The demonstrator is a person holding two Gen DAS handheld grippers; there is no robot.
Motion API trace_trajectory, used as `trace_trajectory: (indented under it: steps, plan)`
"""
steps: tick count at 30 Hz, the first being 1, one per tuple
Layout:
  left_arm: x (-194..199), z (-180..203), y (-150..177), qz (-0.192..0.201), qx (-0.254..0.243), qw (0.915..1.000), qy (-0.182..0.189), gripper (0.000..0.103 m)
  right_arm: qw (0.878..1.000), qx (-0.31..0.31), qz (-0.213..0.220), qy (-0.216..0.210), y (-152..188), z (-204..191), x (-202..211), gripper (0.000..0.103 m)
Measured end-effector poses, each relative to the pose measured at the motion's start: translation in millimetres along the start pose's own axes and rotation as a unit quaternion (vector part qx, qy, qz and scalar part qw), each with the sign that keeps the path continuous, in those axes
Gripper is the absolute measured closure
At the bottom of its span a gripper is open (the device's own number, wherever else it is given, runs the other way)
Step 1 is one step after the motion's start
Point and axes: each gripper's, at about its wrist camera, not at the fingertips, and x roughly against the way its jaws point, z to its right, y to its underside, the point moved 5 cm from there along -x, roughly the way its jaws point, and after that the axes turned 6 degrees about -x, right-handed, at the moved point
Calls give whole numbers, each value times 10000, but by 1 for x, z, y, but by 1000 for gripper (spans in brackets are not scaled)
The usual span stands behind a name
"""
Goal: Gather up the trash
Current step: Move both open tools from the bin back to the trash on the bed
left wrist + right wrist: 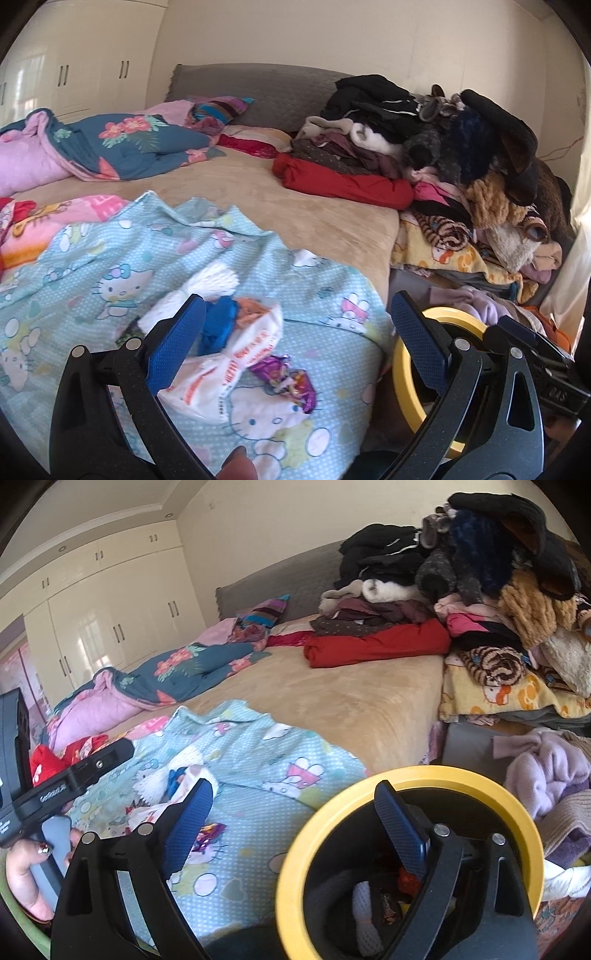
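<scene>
A small heap of trash lies on the light-blue cartoon-cat sheet [92, 266]: a white printed plastic bag [236, 369], a blue scrap [218, 325], a white foam net [214, 284] and a purple wrapper [291, 380]. My left gripper [299, 297] is open just above this heap, its left pad in front of the bag. My right gripper [295, 784] is open too, astride the yellow rim of a black bin [406, 775], one finger inside and one outside. A foam net [364, 912] and wrappers lie in the bin. The wrapper [208, 834] also shows in the right wrist view.
A tall pile of clothes [424, 140] covers the bed's right side, with more garments [543, 771] beside the bin. A floral quilt [122, 144] lies far left on the beige bed [295, 206]. White wardrobes [110, 620] stand behind. A hand [26, 871] holds the left gripper's handle.
</scene>
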Motion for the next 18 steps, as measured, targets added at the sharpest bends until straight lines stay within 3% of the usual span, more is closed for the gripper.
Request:
trace_trajectory:
  steps: [18]
  plan:
    - [-2,-102,9,-140,793,9943,-701,11,9976,78,-406,-555,0,-60,-48,13]
